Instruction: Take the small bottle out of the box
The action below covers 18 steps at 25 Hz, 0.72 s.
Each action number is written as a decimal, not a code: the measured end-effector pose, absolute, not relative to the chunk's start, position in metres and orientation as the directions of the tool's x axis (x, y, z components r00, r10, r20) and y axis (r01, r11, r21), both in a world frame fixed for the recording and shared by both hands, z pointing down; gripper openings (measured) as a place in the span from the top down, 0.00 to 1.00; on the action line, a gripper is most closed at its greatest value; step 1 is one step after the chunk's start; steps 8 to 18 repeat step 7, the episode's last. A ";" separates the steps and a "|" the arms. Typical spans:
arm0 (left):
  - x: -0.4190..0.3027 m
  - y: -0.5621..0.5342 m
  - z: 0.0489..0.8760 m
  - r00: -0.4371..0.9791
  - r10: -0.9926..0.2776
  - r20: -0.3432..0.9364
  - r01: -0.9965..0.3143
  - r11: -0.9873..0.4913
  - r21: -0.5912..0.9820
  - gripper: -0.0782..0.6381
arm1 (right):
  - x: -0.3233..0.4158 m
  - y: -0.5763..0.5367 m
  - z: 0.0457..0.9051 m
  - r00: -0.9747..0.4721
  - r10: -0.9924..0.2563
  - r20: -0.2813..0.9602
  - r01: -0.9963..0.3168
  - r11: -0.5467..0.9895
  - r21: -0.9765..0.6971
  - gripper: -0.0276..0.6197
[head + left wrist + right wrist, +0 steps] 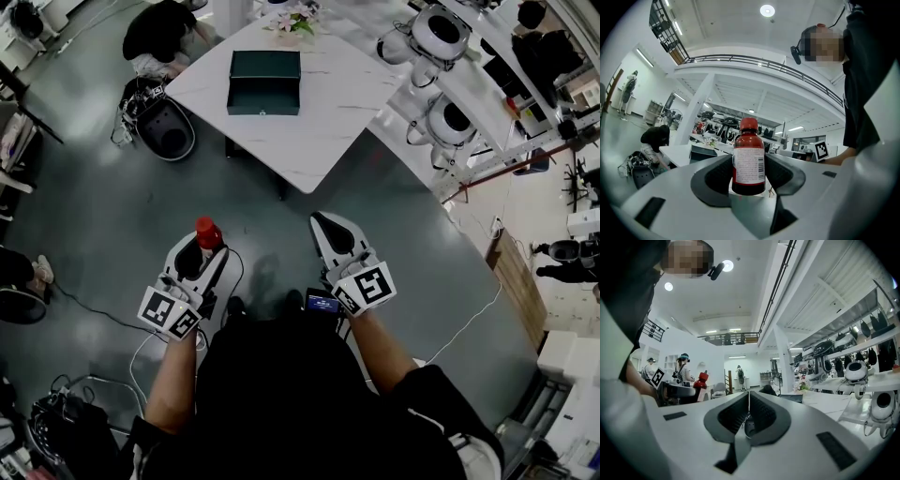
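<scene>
Two tools are in the person's hands, and only one has a job right now. The left tool (pixel 749 168) is pinching the small bottle (pixel 207 234) by its sides, with a dark pad on each side of the white label. The bottle stands straight up, with its red cap (pixel 749 124) on top. The right tool (pixel 749 411) is pressed together with nothing in it.

The bottle is already out of the box (pixel 264 82). The box sits open on the white worktop (pixel 319 131), well apart from the person. The bottle hangs over the gray floor (pixel 112 216), not over the worktop. So I think the job is almost done, and what is left is to hold the bottle safe and put it down somewhere.

To do this well, the squeeze should be firm but no harder than it is. The bottle looks smooth and round, so it could slide or turn between the pads. The left tool should be kept flat so the bottle does not tip. Any move should be slow, with no jerks. If the bottle slips here, it will drop to the floor. The right tool should be kept off to its side so it does not bump the bottle.
</scene>
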<state>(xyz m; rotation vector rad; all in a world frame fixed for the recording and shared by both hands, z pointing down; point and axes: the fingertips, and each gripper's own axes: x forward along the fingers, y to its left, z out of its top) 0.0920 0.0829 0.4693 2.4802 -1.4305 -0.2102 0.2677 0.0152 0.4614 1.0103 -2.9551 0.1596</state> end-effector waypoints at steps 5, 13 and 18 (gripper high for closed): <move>0.111 0.075 0.475 0.500 -0.866 0.019 -0.823 -0.469 0.321 0.57 | 0.288 0.009 0.463 -0.796 -0.604 0.038 -0.605 0.791 -0.094 0.90; 0.121 0.073 0.477 0.499 -0.866 0.023 -0.821 -0.465 0.330 0.57 | 0.298 0.008 0.465 -0.798 -0.601 0.041 -0.602 0.793 -0.097 0.90; 0.121 0.073 0.477 0.499 -0.866 0.023 -0.821 -0.465 0.330 0.57 | 0.298 0.008 0.465 -0.798 -0.601 0.041 -0.602 0.793 -0.097 0.90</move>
